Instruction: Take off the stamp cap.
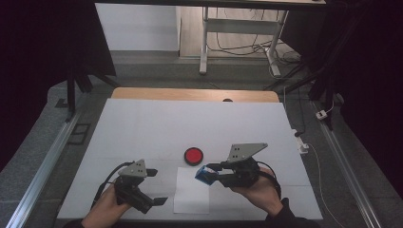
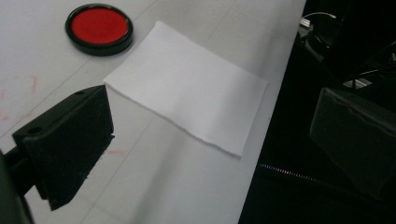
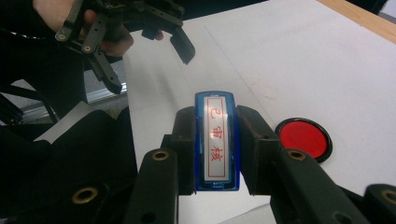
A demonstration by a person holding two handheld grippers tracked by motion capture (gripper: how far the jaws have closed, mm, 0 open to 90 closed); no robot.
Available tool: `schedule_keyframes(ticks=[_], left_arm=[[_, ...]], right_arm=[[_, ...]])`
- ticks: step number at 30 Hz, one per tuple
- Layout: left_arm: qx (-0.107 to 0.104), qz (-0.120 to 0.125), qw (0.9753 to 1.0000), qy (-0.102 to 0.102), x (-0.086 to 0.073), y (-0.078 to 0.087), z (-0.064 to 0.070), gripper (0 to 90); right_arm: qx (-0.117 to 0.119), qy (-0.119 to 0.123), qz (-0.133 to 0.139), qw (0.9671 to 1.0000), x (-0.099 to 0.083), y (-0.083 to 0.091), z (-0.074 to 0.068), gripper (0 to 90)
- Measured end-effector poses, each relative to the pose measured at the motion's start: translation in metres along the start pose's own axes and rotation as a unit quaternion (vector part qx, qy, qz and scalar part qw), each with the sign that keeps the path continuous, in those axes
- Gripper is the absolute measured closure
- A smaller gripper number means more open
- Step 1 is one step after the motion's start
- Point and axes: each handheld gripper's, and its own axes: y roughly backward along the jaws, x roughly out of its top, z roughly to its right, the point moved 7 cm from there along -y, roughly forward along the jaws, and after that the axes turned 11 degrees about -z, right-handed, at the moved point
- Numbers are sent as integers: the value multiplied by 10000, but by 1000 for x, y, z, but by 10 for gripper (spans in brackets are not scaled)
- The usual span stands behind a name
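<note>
A blue stamp (image 3: pixel 215 140) is clamped between the fingers (image 3: pixel 259 144) of the right gripper (image 1: pixel 214 173) and held above the counter (image 1: pixel 142 128), over the near right edge of the white paper sheet (image 1: pixel 190 192); the red ink pad (image 1: pixel 193 155) lies just beyond those fingers. The left gripper (image 1: pixel 154 186) is held with its fingers (image 2: pixel 70 140) spread wide and empty, just left of the sheet. The unpinned sheet could be dragged or smeared if the stamp is pressed down tilted. Both hands are held low at the near counter edge, fingers pointing inward.

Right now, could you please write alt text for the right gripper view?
The right gripper clamps a blue rectangular stamp with red characters above a white paper sheet; a round red ink pad lies beside it.
</note>
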Motion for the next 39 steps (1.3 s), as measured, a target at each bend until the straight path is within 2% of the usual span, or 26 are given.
schedule_keyframes(ticks=[10, 14, 18, 22, 28, 30, 32, 33, 35, 36, 37, 39], left_arm=[[-156, -17, 9993, -347, 23, -13, 1, 0], [-338, 18, 9983, -482, 32, -20, 1, 5], [-406, -6, 9974, -587, 36, -27, 0, 6], [-696, -16, 9946, -773, 46, -40, 2, 3], [-766, -87, 9923, -973, 56, -53, 6, 1], [-793, -123, 9900, -1163, 61, -58, 9, 3], [-850, -109, 9892, -1191, 63, -59, 10, 5], [-895, -120, 9869, -1337, 65, -62, 11, 11], [-914, -119, 9861, -1382, 66, -63, 12, 23], [-922, -111, 9847, -1476, 67, -65, 15, 34], [-922, -111, 9847, -1476, 67, -65, 15, 53], [-935, -101, 9829, -1580, 67, -66, 17, 72]], right_arm=[[52, -41, 79, 9999, 2, 3, 0, 709], [123, 2, 92, 9999, 2, 2, -2, 709], [167, 30, 87, 9998, 2, 1, -3, 709], [222, 49, 80, 9997, 2, 1, -4, 709], [305, 86, 92, 9995, 2, -1, -6, 709], [331, 88, 84, 9994, 2, -1, -7, 709], [367, 99, 80, 9992, 2, -2, -7, 709], [393, 105, 86, 9991, 2, -2, -7, 709], [429, 120, 56, 9990, 1, -4, -8, 710], [433, 123, 42, 9990, 1, -5, -9, 710], [453, 138, 23, 9989, 0, -6, -9, 709], [476, 150, 12, 9988, 0, -7, -10, 709]])
